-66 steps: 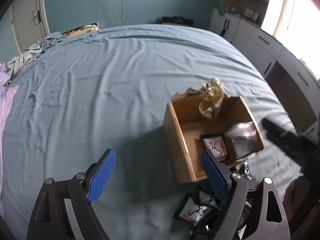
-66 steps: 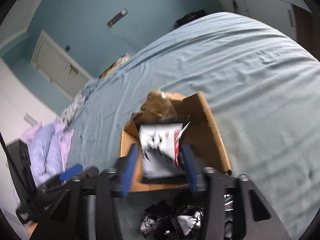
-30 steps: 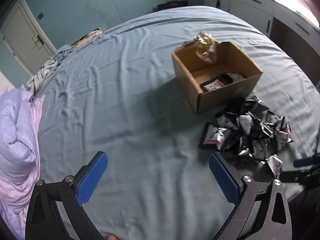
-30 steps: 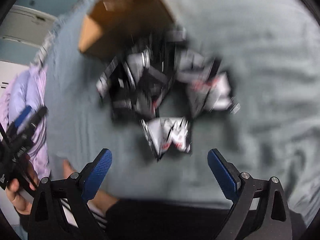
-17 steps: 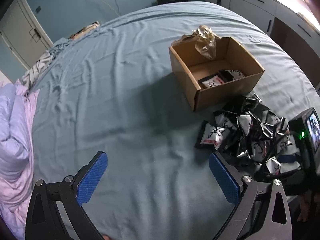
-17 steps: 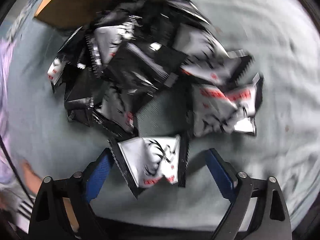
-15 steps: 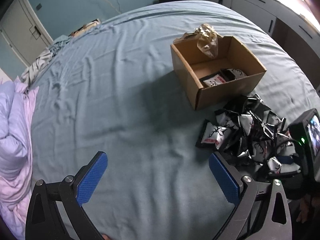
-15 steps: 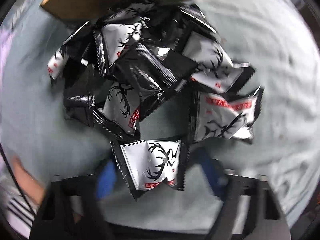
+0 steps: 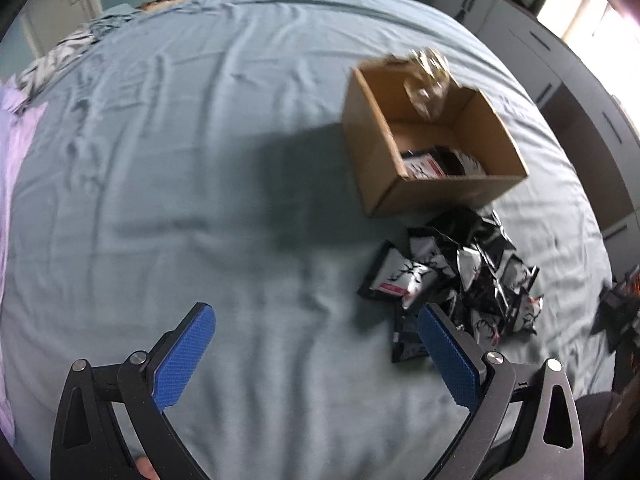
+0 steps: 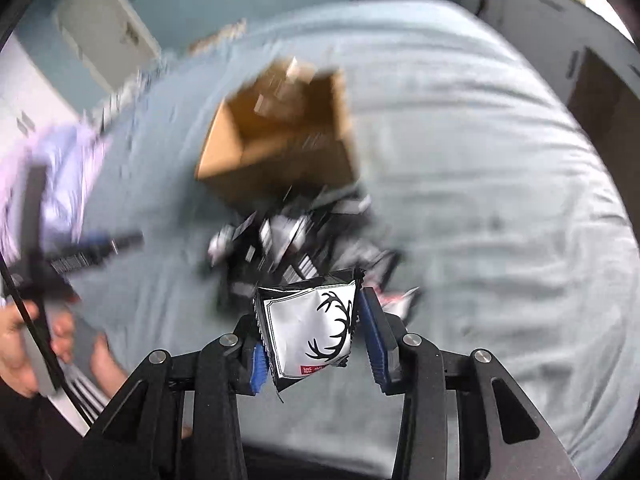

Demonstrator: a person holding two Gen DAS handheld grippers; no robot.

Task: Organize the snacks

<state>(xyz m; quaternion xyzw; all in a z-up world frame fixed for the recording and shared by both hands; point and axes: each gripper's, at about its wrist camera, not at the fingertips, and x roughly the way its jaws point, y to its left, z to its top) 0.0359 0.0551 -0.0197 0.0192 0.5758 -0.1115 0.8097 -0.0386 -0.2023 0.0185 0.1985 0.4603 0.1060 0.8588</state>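
The left gripper [image 9: 316, 354] hangs wide open over bare bed sheet [image 9: 200, 200], holding nothing; the right gripper [image 10: 312, 344] has just been closing and pinches a snack packet [image 10: 310, 338] by its side edges, lifted above the pile [image 9: 460, 280]; it looks light, crinkly, slippery; the cardboard box [image 9: 436, 196] hides most of its contents; motion blur smears the right view.

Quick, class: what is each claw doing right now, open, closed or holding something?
Left claw: open, holding nothing.
Right claw: has just closed on a snack packet.
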